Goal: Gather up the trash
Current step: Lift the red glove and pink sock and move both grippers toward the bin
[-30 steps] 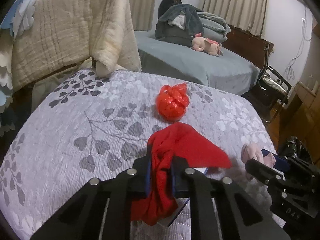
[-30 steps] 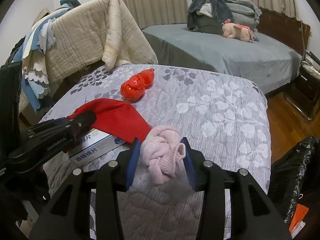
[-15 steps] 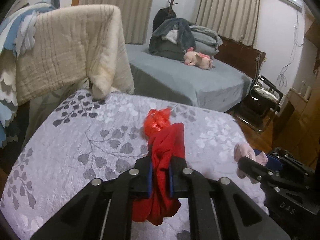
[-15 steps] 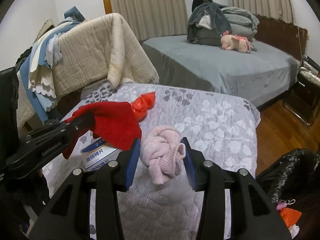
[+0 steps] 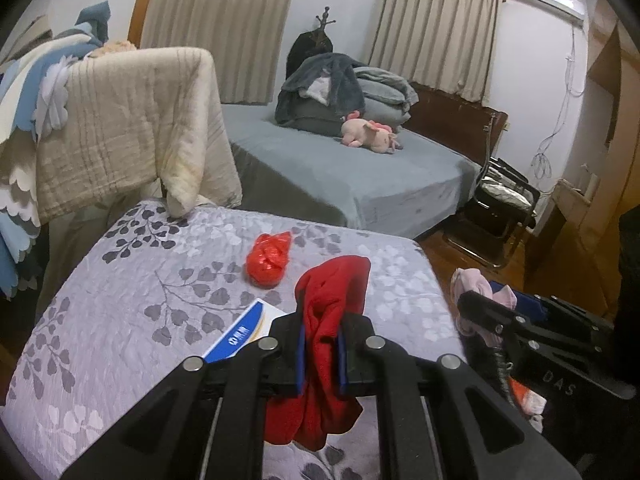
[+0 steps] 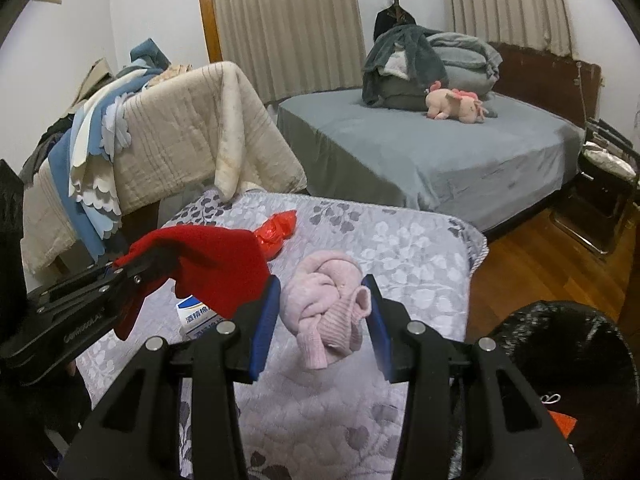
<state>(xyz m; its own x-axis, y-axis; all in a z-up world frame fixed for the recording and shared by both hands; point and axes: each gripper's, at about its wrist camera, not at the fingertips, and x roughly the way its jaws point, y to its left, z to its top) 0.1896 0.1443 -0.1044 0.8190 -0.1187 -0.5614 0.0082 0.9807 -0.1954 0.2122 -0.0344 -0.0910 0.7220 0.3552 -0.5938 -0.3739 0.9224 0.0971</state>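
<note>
while the left tool [image 5: 320, 354] pinches a red cloth [image 5: 332, 300] and the right tool [image 6: 322, 322] clamps a pink bundle [image 6: 328, 316], both look lifted and due for the black bag [image 6: 560, 360].

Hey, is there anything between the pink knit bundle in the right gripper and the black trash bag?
Nothing visible. The right gripper holds the pink knit bundle above the patterned mattress, and the black trash bag sits open just to its right, past the mattress edge. The left gripper, with the red cloth, is on the opposite side.
</note>
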